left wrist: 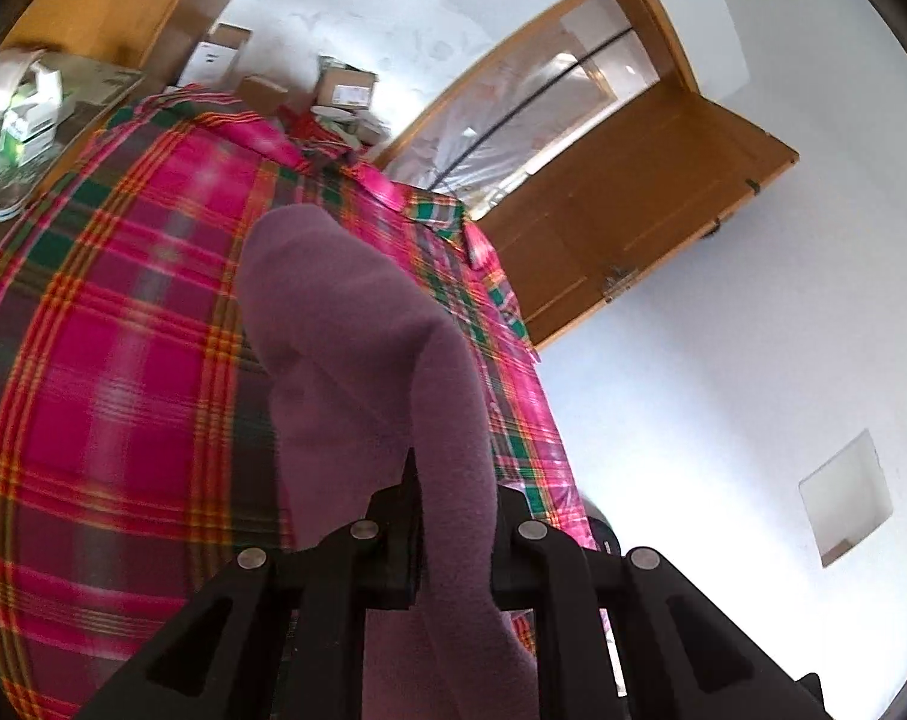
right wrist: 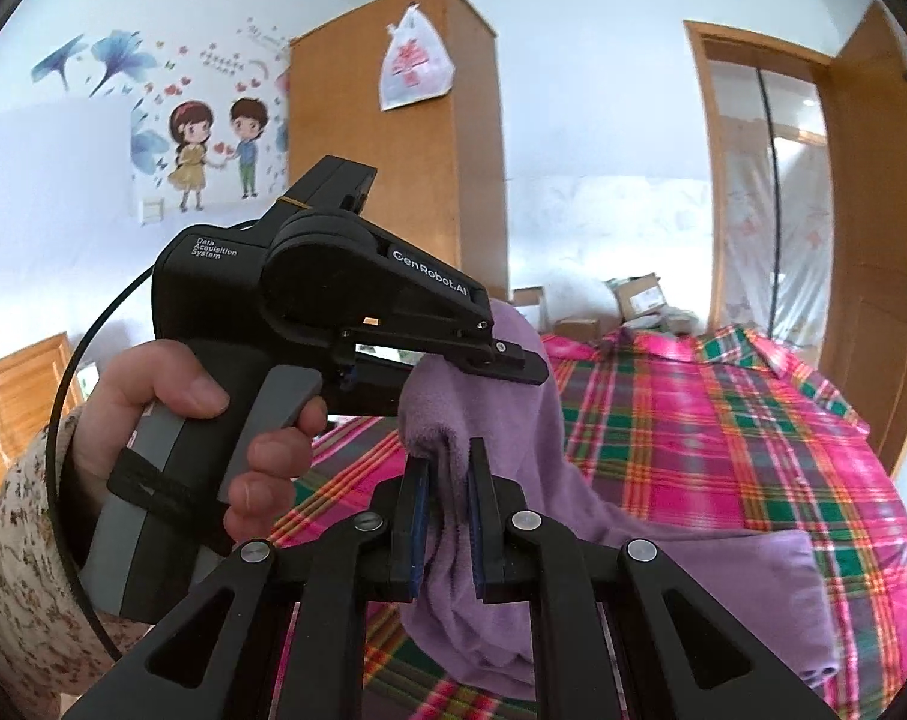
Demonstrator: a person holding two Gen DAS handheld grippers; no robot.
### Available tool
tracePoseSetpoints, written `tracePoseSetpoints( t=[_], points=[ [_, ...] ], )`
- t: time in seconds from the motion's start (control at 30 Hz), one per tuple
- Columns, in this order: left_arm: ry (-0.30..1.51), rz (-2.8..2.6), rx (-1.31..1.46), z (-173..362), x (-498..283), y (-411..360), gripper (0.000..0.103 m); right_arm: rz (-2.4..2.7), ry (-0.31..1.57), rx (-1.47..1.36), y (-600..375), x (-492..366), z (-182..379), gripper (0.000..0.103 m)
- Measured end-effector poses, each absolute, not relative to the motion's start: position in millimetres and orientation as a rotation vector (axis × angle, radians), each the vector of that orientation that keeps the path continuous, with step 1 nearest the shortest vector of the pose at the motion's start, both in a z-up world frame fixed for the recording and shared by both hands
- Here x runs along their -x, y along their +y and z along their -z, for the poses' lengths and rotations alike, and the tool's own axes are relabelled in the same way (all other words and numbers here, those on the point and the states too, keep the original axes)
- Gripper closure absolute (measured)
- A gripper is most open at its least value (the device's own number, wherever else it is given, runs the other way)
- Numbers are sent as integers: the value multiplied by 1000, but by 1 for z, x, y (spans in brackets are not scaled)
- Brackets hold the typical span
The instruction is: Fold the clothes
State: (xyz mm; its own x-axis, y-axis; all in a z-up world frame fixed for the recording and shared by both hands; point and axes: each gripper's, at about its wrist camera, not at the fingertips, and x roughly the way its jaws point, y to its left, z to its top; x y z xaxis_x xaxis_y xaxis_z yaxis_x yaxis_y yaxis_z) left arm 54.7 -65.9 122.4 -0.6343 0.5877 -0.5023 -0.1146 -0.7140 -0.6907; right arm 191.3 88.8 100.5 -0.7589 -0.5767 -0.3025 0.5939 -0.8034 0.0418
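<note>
With both tools clenched on one purple fleece garment [right wrist: 681,564], the left tool [left wrist: 453,516] and right tool [right wrist: 450,516] held it bunched above the plaid bedspread [right wrist: 723,420]; we judged a fold under way, needing next a lay-down onto the bed.

Plaid-sheeted bed [right wrist: 723,420] w/ purple garment [right wrist: 753,570] on it

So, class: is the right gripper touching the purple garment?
Touching. The right wrist view shows the right gripper with both fingers pressed against a bunched fold of the purple garment.
</note>
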Motion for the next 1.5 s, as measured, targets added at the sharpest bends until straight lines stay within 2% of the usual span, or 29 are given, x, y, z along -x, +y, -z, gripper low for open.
tracePoseSetpoints(
  t=[0.87,1.5],
  points=[
    [-703,-2210,1098,-121,-8,59,88,2675,-19,-423,189,-174,-103,91],
    [-628,-2116,1318,-58,51,129,88,2726,-145,-614,251,-144,-61,91]
  ],
)
